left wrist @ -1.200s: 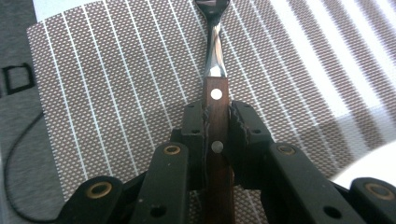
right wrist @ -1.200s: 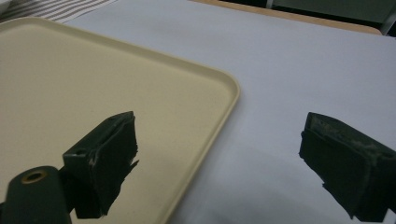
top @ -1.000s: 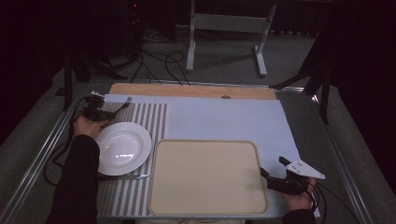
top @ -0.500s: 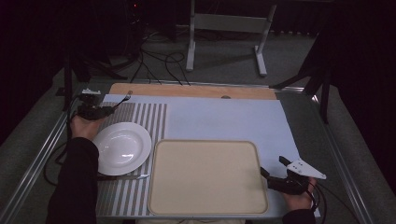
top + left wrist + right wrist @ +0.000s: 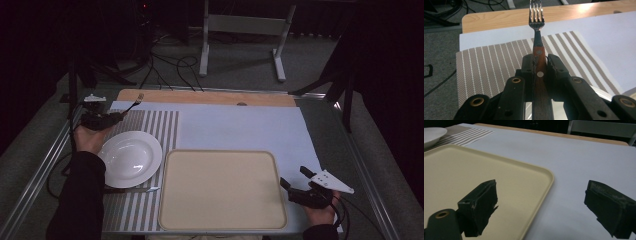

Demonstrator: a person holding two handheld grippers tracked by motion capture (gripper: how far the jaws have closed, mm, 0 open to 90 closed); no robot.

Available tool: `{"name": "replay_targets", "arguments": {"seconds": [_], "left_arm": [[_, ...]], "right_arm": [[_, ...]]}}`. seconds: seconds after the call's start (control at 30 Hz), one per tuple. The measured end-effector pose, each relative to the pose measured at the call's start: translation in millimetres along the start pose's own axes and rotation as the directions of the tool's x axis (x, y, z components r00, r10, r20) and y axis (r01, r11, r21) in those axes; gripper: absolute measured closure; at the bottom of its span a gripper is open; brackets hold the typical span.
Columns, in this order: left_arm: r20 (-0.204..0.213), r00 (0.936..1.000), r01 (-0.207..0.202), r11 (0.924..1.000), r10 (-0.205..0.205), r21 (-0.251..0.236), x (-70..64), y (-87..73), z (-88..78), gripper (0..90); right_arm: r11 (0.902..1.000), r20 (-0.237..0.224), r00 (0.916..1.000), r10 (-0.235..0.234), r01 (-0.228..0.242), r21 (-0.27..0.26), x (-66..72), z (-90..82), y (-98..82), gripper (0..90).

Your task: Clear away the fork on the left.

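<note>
A fork (image 5: 537, 27) with a wooden handle and steel tines sticks out level between the jaws of my left gripper (image 5: 539, 63), which is shut on the handle. From above, that gripper (image 5: 102, 119) hovers over the far left corner of the striped placemat (image 5: 160, 130), and the fork (image 5: 134, 103) points toward the table's far edge. A white plate (image 5: 131, 157) lies on the placemat just in front of it. At the front right, my right gripper (image 5: 293, 177) rests open beside the right rim of the beige tray (image 5: 222, 190), with nothing between its jaws (image 5: 542, 190).
A pale sheet (image 5: 240, 125) covers the middle and right of the table, and a wooden strip (image 5: 205, 96) runs along its far edge. A slim utensil (image 5: 142, 190) lies in front of the plate. Cables and a stand's legs (image 5: 240, 45) are on the floor beyond.
My left gripper has risen with the fork and drifted toward the far left corner. The right gripper has stayed where it was.
</note>
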State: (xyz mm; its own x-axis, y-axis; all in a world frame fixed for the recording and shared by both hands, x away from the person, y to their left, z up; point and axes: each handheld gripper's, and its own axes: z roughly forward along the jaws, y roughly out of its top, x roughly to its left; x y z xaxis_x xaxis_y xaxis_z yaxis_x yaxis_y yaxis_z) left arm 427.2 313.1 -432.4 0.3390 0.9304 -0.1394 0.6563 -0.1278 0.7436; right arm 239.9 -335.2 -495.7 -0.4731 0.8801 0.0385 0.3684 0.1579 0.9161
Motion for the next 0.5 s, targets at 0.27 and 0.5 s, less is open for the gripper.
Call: {"name": "replay_targets", "arguments": {"seconds": [0.27,0.5], "left_arm": [[-0.011,0.9999,0.001,0.9998,-0.001,-0.018,-8.5,-0.7,-7.9,77.6],[-0.015,0.9998,0.012,0.9978,-0.013,-0.066,-14.8,-3.7,-20.6,77.6]], "right_arm": [[0.9999,0.007,0.9999,-0.010,0.010,0.000,2.1,0.6,0.4,10.7],[0.9999,0.013,0.9998,-0.016,0.016,-0.004,1.8,0.3,0.2,10.6]]}}
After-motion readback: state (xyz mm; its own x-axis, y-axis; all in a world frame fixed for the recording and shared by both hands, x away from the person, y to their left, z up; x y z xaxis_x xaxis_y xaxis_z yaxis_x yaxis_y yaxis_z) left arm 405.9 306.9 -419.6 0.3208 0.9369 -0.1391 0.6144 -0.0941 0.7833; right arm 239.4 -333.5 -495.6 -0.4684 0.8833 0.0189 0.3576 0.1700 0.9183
